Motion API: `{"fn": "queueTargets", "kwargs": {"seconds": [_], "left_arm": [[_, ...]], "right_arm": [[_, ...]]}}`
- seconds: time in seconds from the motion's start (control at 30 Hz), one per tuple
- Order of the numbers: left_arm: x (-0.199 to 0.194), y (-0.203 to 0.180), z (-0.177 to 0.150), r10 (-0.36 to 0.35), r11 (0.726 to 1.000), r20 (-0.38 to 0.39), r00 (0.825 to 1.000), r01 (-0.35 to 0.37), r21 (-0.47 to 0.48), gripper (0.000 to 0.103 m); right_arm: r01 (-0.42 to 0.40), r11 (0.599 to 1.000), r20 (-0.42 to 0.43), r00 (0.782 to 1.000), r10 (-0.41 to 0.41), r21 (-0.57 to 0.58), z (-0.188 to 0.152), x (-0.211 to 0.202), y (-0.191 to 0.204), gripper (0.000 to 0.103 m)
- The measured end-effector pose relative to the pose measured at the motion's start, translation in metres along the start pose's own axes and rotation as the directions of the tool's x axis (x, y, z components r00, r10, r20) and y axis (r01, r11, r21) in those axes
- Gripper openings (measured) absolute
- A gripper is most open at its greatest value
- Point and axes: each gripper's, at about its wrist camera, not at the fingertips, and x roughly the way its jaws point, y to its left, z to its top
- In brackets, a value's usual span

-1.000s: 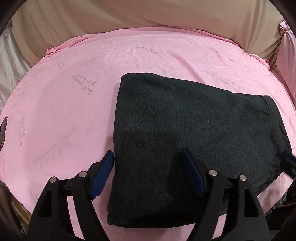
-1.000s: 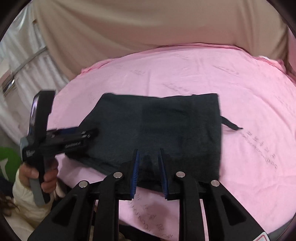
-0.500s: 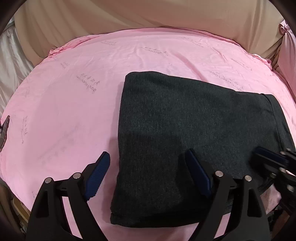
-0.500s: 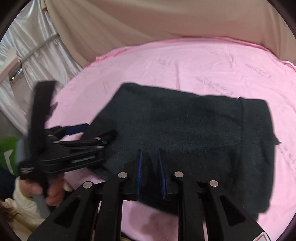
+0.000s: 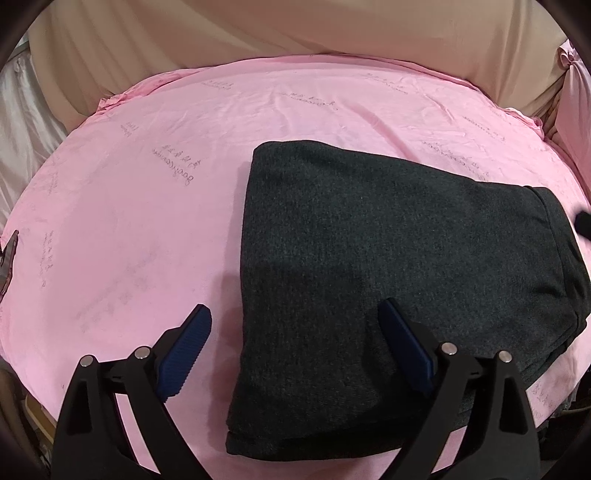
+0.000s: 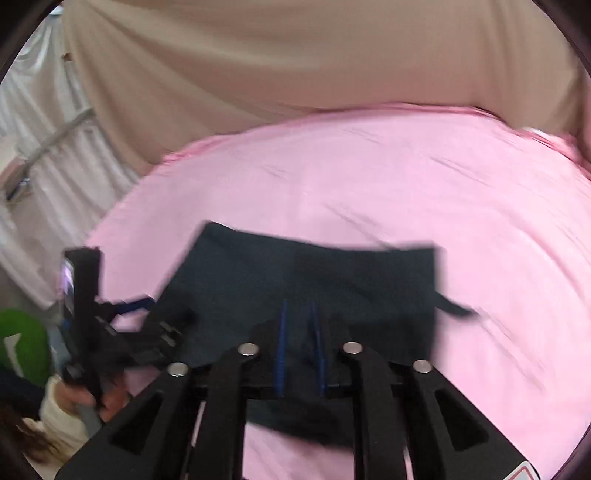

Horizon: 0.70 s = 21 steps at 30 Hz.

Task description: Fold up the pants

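Pink printed sheet (image 5: 155, 229) covers the counter, with beige drapery (image 5: 295, 33) hanging at the far side. On it the pants (image 5: 388, 266) lie as a compact dark grey rectangle, right of centre in the left wrist view, their waistband end toward the right edge.

Compared with a second ago, the bundle looks the same shape, but the left gripper (image 5: 295, 350) has drawn back a little and sits with its fingers spread wide, grasping nothing, straddling the near left edge of the cloth. The right gripper (image 6: 299, 347) has swung about: half a second ago it faced the bundle at a slant, and now its blurred view is square on again, the drawstring (image 6: 454, 308) trailing off to the right. Its fingers are nearly pinched together with dark cloth behind them; whether they actually grip the near hem I cannot tell through the blur.

My judgement: the folding is essentially finished, and what remains is a final tidy or letting go.
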Motion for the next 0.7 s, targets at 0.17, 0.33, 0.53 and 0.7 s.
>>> {"fn": "queueTargets", "kwargs": {"seconds": [0.17,0.33,0.53,0.7], "left_arm": [[-0.001,0.0,0.0,0.008,1.0,-0.003,1.0,-0.008,-0.003,0.091],[0.001,0.001,-0.001,0.007,1.0,0.003,1.0,-0.007,0.004,0.093],[0.001,-0.001,0.0,0.022,1.0,0.004,1.0,-0.023,0.006,0.094],[0.0,-0.003,-0.001,0.029,1.0,0.006,1.0,-0.029,0.006,0.094]], "right_arm": [[0.172,0.984,-0.127,0.976,-0.175,-0.033,0.01,0.076,-0.023,0.005],[0.056,0.972,-0.044,0.998,-0.048,0.227,-0.018,0.014,-0.092,0.0],[0.108,0.979,-0.024,0.994,-0.105,0.17,-0.052,-0.036,-0.07,0.015],[0.192,0.967,-0.049,0.981,-0.186,0.165,-0.066,-0.044,-0.078,0.004]]}}
